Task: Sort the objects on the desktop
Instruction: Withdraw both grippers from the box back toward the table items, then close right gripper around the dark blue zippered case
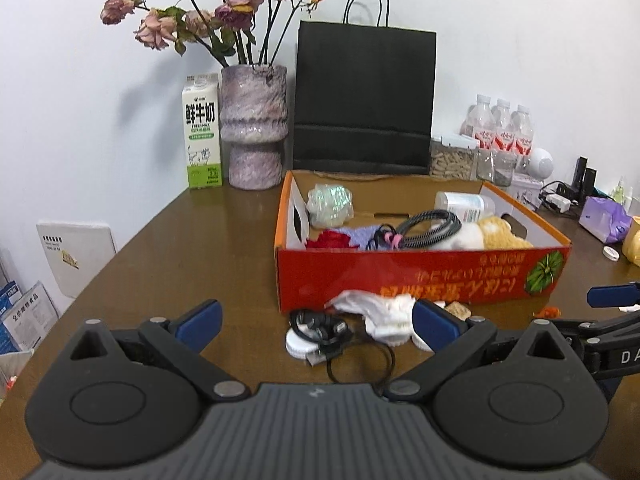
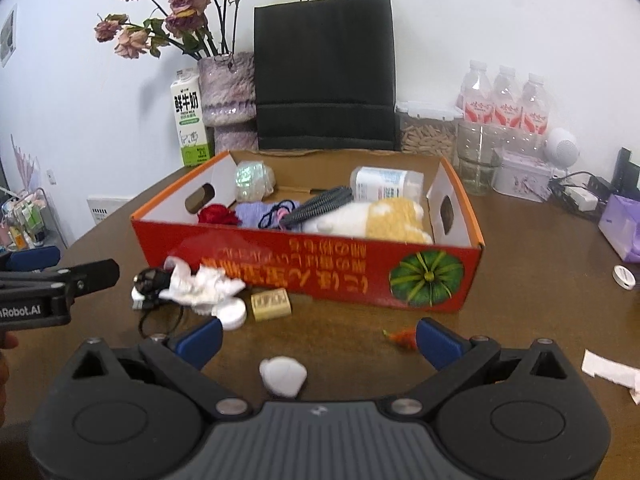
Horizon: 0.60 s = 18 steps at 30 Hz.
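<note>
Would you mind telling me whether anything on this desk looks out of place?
Yes: a crumpled tissue lies on a tangled black cable in front of the red box, and a small orange scrap lies loose nearby.

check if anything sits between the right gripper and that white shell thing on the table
Nothing visible does. The white shell lies on bare table just ahead of the open right gripper, roughly centred between its jaws.

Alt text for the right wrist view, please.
The right gripper hangs open and empty over a brown table, a small white object between its fingers. Ahead stands a red cardboard box of assorted items, crumpled tissue before it.
</note>
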### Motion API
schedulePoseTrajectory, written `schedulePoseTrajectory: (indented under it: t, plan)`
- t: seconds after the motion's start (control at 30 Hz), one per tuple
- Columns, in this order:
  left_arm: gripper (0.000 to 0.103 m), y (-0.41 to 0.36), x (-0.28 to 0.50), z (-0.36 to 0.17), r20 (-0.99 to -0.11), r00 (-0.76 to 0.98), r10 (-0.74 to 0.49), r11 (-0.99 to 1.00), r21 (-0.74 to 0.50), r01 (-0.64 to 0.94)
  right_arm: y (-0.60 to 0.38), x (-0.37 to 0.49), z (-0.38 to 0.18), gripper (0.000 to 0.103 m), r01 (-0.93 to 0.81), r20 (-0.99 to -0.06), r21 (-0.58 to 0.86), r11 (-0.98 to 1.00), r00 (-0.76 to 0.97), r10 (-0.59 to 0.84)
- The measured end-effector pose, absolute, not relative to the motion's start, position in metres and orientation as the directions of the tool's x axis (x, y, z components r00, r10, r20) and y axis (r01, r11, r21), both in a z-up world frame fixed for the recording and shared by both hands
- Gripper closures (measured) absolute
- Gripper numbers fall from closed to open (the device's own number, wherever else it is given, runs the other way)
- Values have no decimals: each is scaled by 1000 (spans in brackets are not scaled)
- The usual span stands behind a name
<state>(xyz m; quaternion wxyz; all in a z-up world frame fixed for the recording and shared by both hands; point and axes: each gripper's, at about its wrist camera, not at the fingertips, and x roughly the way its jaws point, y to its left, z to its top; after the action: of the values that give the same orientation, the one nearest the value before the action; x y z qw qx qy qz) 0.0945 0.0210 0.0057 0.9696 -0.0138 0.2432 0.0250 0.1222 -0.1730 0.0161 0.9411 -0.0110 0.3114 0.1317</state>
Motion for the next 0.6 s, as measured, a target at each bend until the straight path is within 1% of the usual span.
schedulePoseTrajectory:
  t: [0.3,0.6]
  plan:
    - [0,16,83,-7,-493,870,19,999,-14,-29,-181,98,9,0,-236,-585,48,971,781,219]
    - [0,15,76,-12,-493,870,15,1000,-15,-25,-186,84,2,0,-223,-594,49,974,777,208]
